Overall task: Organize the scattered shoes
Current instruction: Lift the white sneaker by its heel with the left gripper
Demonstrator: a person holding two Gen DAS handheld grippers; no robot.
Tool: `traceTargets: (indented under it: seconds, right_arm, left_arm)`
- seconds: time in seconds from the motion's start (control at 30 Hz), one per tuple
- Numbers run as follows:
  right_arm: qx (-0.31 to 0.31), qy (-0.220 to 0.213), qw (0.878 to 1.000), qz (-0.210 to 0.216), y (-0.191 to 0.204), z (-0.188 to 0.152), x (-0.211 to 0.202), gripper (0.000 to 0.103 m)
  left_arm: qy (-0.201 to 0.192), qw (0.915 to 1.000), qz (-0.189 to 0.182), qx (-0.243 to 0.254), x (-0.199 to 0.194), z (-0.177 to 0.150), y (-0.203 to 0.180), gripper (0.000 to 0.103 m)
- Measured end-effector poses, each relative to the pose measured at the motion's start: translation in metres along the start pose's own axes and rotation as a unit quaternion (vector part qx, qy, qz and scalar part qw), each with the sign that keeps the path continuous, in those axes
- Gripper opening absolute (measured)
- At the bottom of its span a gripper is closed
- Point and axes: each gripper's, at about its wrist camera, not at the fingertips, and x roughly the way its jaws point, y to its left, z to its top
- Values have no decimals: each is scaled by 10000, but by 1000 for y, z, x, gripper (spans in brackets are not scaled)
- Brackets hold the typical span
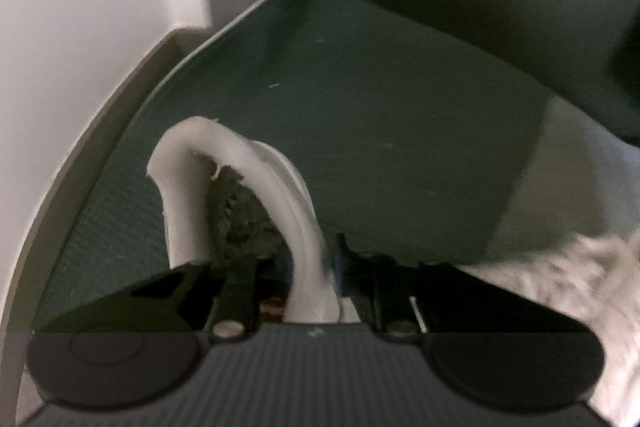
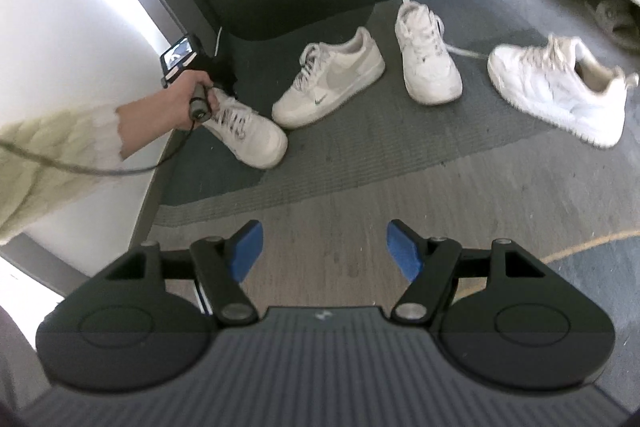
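Shoes: four white sneakers scattered on grey carpet (image 2: 360, 163). Left gripper (image 1: 308, 291) clamped tight on collar of leftmost sneaker (image 2: 244, 131), at ten o'clock by the wall, likely for lifting. Right gripper (image 2: 322, 249) hovers at six, jaws wide, empty, likely ready for the next shoe.

Right gripper (image 2: 324, 251): black body w/ ribbed dark-grey top plate, small pale logo at centre of plate. Either side of plate sits a rounded black housing w/ a faint circle outline. Black link arms run fwd from plate, each pinned by a round silver screw; more silver screws further out along the links. Fingertips carry bright blue pads (image 2: 404, 250).

Left gripper (image 1: 298, 267): same ribbed plate, same round housings, same silver screws.

Left hand (image 2: 188, 99): fuzzy cream knit sleeve (image 2: 60, 155) w/ frayed cuff. Thin grey cable (image 2: 120, 171) trails below sleeve.
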Motion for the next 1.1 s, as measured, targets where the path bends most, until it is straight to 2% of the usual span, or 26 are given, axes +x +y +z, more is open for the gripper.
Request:
traceTargets:
  seconds: [0.1,0.17,0.2,0.27,0.33,0.43,0.53,0.7,0.93,1.1]
  right_arm:
    - [381,-36,9992,-77,16,7,-32,71]
    - [394,25,9990,-232,29,10,-57,71]
    - [307,96,9987,-383,39,12,-76,71]
    - [-452,203,9974,-527,59,12,-107,71]
    - [-1085,287,9903,-816,71,10,-127,71]
    - [-1039,267,9912,-778,65,5,-138,71]
    - [-772,-8,9963,-381,36,-12,-135,71]
    - [-498,-252,9984,50,-17,-45,-129,71]
    - [-159,-758,9970,50,-94,-91,-139,71]
    - [57,-1153,9933,-31,-139,-119,-153,71]
  left_arm:
    - [37,9997,-209,101,-19,-9,-6,16]
    - [115,9993,-356,97,-30,-15,-11,15]
    - [135,9990,-396,132,-35,-18,-14,15]
    - [159,9986,-460,192,-44,-24,-18,14]
    - [161,9983,-509,247,-54,-31,-21,14]
    - [10,9979,-467,460,-73,-46,-29,14]
    - [-232,9962,-412,736,-101,-66,-38,14]
    - [-525,9909,-319,1200,-159,-114,-67,13]
    - [-537,9826,-609,1672,-221,-194,-122,13]
    - [-305,9725,-1093,2036,-263,-263,-171,13]
